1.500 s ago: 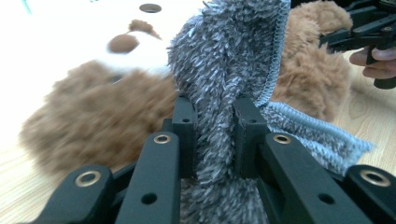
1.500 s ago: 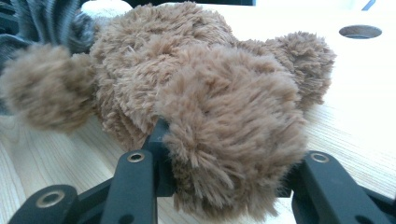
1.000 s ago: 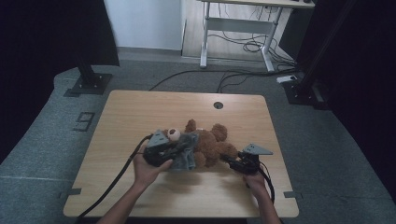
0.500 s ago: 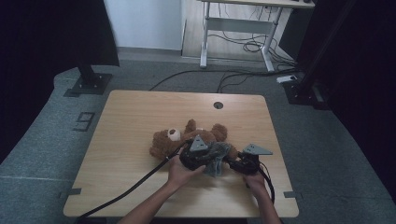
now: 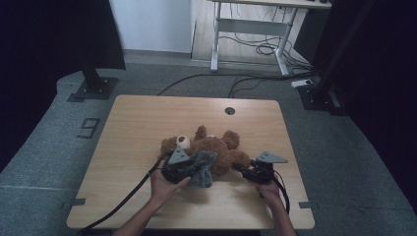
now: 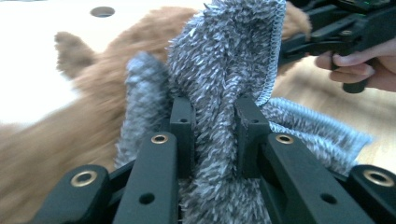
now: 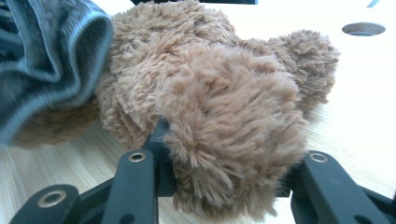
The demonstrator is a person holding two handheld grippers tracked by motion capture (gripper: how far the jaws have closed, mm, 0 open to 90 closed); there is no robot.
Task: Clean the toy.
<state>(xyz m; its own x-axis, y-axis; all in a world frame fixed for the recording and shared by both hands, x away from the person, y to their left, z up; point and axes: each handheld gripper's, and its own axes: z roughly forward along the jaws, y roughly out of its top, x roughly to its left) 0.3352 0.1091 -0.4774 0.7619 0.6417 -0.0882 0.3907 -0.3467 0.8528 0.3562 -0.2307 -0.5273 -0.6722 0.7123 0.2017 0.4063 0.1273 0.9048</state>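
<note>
A brown teddy bear (image 5: 216, 147) lies on its back in the middle of the wooden table (image 5: 147, 123), head to the left. My left gripper (image 5: 193, 169) is shut on a grey fluffy cloth (image 5: 202, 169), which hangs against the bear's near side. In the left gripper view the cloth (image 6: 224, 56) bunches up between the jaws of the left gripper (image 6: 215, 109), with the bear (image 6: 93, 102) behind it. My right gripper (image 5: 240, 167) is at the bear's right end. In the right gripper view the right gripper (image 7: 229, 154) is shut on a furry paw (image 7: 233, 130).
A round cable hole (image 5: 229, 110) sits near the table's far edge. Black cables trail from both grippers off the near edge. A white desk frame (image 5: 246, 29) and floor cables stand beyond the table. Dark stands flank it left and right.
The left gripper carried the cloth right across the bear's body, then came back left to the bear's near side. The right gripper kept its hold and place.
</note>
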